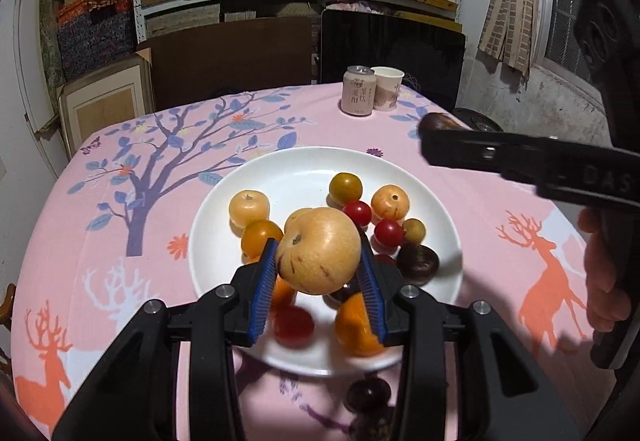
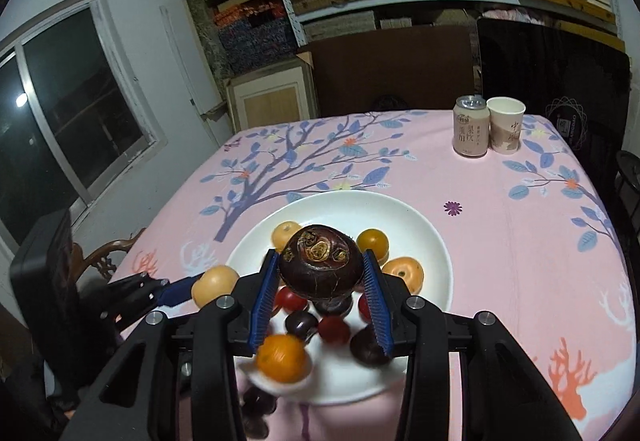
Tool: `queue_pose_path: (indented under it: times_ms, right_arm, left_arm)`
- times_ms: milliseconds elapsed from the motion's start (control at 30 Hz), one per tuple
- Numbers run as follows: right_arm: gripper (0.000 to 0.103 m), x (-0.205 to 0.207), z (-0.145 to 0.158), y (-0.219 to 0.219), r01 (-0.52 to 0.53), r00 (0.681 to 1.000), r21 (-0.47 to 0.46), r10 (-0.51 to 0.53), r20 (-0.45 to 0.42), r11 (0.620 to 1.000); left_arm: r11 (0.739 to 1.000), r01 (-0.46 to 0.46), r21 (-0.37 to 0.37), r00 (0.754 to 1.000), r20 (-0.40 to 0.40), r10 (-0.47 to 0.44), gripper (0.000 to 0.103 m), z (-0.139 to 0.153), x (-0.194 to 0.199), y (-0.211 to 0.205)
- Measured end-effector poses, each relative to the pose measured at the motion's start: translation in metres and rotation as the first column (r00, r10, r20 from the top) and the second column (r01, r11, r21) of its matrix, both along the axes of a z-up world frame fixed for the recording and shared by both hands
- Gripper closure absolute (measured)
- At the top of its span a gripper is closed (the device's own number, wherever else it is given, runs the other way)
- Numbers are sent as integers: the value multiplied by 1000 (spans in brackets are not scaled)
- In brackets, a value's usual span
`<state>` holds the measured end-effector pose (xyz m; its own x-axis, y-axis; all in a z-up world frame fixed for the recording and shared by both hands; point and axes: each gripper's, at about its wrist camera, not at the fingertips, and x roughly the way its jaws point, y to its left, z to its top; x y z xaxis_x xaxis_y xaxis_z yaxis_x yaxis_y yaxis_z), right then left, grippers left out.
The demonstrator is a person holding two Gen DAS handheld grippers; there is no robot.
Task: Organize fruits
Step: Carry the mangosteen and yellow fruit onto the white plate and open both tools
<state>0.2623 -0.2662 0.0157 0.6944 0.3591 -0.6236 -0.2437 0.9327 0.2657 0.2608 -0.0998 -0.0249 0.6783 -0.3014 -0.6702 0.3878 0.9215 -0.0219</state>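
Two grippers each pinch one fruit above the white plate [image 1: 224, 201]. The left gripper [image 1: 318, 261] squeezes a round yellow fruit [image 1: 318, 251] with small brown marks. The right gripper [image 2: 320, 273] squeezes a dark purple fruit [image 2: 320, 267] with a rough brown top. Fruits at the plate's near edge look blurry, and dark ones on the pink desk [image 1: 120, 233] sit half hidden behind the grippers.
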Motion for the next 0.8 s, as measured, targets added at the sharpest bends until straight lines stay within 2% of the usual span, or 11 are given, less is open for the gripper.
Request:
queue_pose_path:
  times_ms: [167,333,367,400,433,467,500,633,800]
  right_arm:
    - [61,36,-27,6,16,998,-8,-16,-56,1000]
    - [60,51,-38,14,9,998,-37,-11,-60,999]
    - [58,52,-39,15,17,998,-42,-19,-53,999]
    - [47,53,-39,15,22,999,-41,-24,-46,999]
    - [41,53,-37,15,37,999,-43,-38,-33,998]
    - [41,52,-35,14,43,999,-39,-44,-20,998]
    - [41,52,-32,14,43,999,-31,-43,-17,999]
    - [41,43,-25,12,41,999,-25,-41,-9,999]
    - [41,16,-20,8,36,999,-7,-36,0,999]
  left_arm:
    - [1000,-7,2,999,-50,7,64,-20,29,-3]
    - [1000,-5,-1,998,-60,5,64,-27,44,-3]
    - [1000,-7,-1,998,-58,7,62,-27,45,-2]
    - [1000,-12,-1,998,-55,11,56,-28,46,-2]
    - [1000,-25,-4,999,-43,25,40,-26,46,-1]
    - [999,-38,-11,999,-25,38,29,-24,43,1]
    - [999,-50,-21,999,-3,50,27,-21,40,4]
    - [998,-59,-16,998,21,59,26,-11,30,9]
    - [997,-63,-33,998,13,64,24,-5,6,20]
